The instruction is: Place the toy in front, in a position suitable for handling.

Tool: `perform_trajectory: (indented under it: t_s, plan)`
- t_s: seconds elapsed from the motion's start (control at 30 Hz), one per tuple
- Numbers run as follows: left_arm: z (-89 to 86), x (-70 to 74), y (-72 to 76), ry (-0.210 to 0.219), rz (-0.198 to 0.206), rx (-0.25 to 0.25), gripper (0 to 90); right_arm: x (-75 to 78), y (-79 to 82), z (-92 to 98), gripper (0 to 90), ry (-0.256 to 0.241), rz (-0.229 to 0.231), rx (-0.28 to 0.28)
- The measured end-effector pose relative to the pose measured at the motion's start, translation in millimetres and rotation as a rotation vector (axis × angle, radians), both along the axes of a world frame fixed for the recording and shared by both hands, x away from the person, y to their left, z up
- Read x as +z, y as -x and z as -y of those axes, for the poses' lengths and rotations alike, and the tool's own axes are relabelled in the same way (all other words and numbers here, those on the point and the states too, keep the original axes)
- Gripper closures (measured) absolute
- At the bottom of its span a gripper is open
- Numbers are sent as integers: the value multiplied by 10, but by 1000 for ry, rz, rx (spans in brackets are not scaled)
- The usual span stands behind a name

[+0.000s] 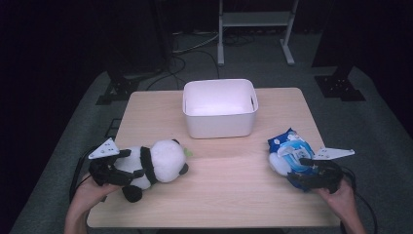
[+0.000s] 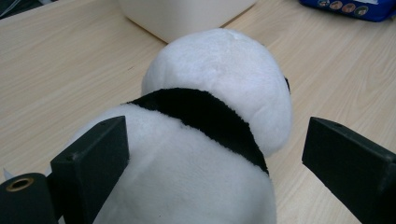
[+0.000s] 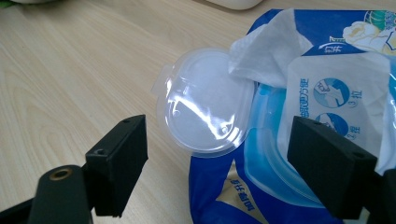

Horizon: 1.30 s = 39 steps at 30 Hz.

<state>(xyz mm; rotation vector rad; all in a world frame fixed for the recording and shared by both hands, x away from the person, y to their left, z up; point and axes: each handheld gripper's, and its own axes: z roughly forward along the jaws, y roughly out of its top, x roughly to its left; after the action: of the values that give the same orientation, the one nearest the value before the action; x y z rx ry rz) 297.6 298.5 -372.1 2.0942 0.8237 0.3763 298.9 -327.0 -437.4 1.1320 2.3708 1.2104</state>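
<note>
A black-and-white panda plush (image 1: 163, 161) lies on its side at the table's front left, head toward the middle. My left gripper (image 1: 135, 163) stands open with a jaw on each side of the panda's body (image 2: 219, 93); the left jaw is close against the fur. At the front right lies a blue pack of wet wipes (image 1: 287, 148). My right gripper (image 1: 298, 170) is open at the pack's near end. In the right gripper view the pack (image 3: 243, 186) sits between the jaws, its clear lid (image 3: 205, 112) flipped open and a white wipe (image 3: 266, 56) sticking out.
A white plastic bin (image 1: 219, 84) stands at the back middle of the wooden table (image 1: 229, 190), and it looks bare inside. Its wall (image 2: 177, 18) rises just beyond the panda's head. Dark floor, cables and a white stand lie behind the table.
</note>
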Motion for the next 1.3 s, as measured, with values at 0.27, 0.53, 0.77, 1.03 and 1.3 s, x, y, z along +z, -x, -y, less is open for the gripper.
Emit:
perform_trajectory:
  t_s: [0.27, 0.53, 0.77, 1.03, 1.3]
  plan:
    - [23, 50, -1, -31, -15, -1, 62, 12, -3, 3, 189, -11, 3, 6]
    - [61, 84, -61, -79, -23, -31, 62, 33, 2, -12, 189, -14, 4, 7]
    - [199, 114, -190, -174, -20, -96, 62, 46, 20, -14, 189, -11, 11, 13]
    - [325, 65, -400, -282, -57, -150, 62, 43, 11, -40, 189, -7, 8, 24]
    - [467, 7, -597, -382, -114, -213, 62, 28, -2, -75, 189, 7, 0, 43]
